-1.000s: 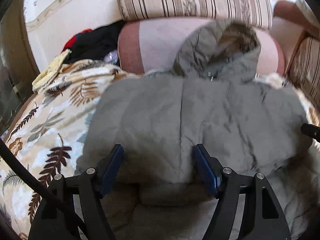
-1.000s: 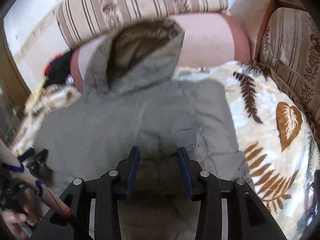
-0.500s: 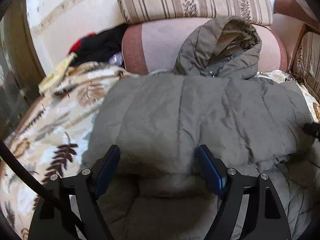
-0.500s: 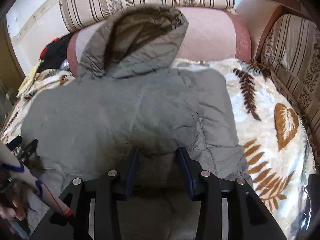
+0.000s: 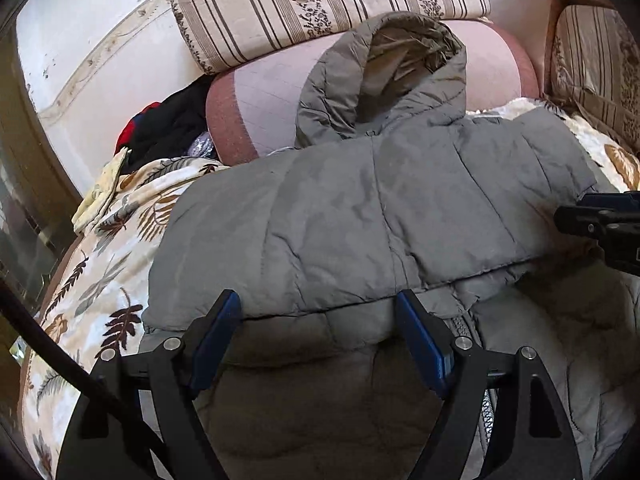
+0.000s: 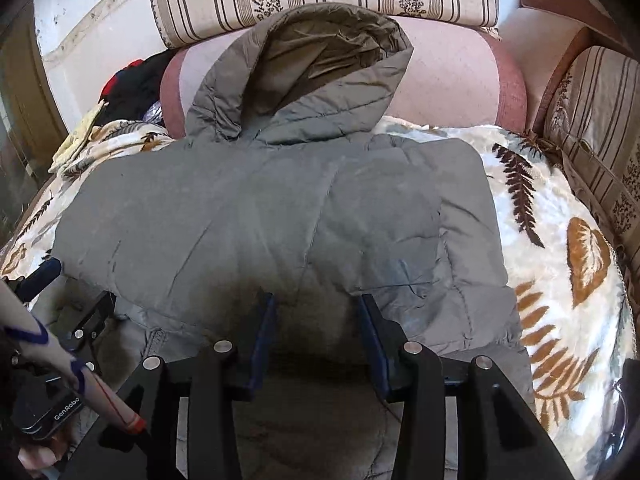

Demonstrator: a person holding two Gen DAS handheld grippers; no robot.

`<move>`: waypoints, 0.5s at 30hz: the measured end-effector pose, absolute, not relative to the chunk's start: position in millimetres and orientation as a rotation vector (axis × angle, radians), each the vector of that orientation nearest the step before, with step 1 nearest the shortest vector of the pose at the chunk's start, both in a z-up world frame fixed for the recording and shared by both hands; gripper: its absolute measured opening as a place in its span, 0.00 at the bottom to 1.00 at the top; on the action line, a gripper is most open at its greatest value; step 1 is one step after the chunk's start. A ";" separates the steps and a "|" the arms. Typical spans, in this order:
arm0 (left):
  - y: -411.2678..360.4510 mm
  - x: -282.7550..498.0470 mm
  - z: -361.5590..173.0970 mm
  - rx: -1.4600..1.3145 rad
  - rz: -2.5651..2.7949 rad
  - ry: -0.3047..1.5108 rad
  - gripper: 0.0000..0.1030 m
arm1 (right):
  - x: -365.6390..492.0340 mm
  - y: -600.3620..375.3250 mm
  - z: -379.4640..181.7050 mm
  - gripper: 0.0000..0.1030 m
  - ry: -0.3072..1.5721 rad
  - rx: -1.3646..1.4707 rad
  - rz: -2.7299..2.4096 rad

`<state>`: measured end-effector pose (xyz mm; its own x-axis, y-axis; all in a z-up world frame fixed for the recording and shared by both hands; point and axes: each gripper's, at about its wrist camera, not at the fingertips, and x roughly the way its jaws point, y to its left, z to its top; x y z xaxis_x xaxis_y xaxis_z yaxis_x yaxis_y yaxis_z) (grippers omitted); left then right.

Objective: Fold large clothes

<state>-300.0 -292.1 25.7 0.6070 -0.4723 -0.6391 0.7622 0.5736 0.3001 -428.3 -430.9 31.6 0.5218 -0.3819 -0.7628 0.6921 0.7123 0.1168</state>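
Grey puffer jacket [image 5: 360, 216] spread flat across a sofa seat, back panel up, sleeves apparently tucked in so the body reads as a broad rectangle. Hood [image 6: 312, 76] propped upright against a pink bolster [image 6: 448, 76], likely left out of the way until the final fold. Near hem doubled over, making a raised edge right in front of both tools.

Left tongs [image 5: 320, 340] released, blue pads spread wide and hovering over the folded near edge, nothing between them. Right tongs [image 6: 316, 340] also released, pads parted above the same edge, further right. Spacing along the hem suggests readiness to pinch both ends together and carry the fold evenly toward the hood. Puffy filling likely to spring back, so a deep bite probably needed.

Beneath the jacket, a cream blanket [image 6: 560, 240] printed with brown fern leaves, covering the seat. Behind, a striped floral cushion [image 5: 320, 8] stacked on the bolster; another striped cushion [image 6: 600, 120] on the right arm. In the left corner, a heap of black and red clothes [image 5: 168, 124] and a yellow cloth [image 5: 100, 192]. White wall [image 5: 100, 60] with a patterned border behind. Strong daylight across the fabric.
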 end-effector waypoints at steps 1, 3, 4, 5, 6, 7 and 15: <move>-292.1 -299.3 25.0 0.600 -0.764 0.539 0.77 | -427.5 -430.2 30.6 0.45 0.789 0.434 -0.670; -291.7 -297.8 24.2 0.598 -0.764 0.546 0.77 | -427.0 -429.8 29.3 0.46 0.792 0.430 -0.670; -291.7 -297.4 23.8 0.597 -0.764 0.547 0.77 | -427.1 -429.8 28.8 0.46 0.792 0.431 -0.668; -291.8 -297.4 23.5 0.597 -0.763 0.547 0.77 | -427.3 -430.4 28.4 0.46 0.792 0.434 -0.667; -292.1 -297.6 23.0 0.600 -0.762 0.546 0.77 | -427.5 -430.9 27.8 0.46 0.792 0.438 -0.665; -291.8 -297.3 23.6 0.600 -0.762 0.545 0.77 | -427.8 -431.2 27.1 0.46 0.792 0.443 -0.663; -292.6 -297.5 21.7 0.609 -0.759 0.542 0.77 | -426.3 -432.7 22.7 0.47 0.799 0.446 -0.660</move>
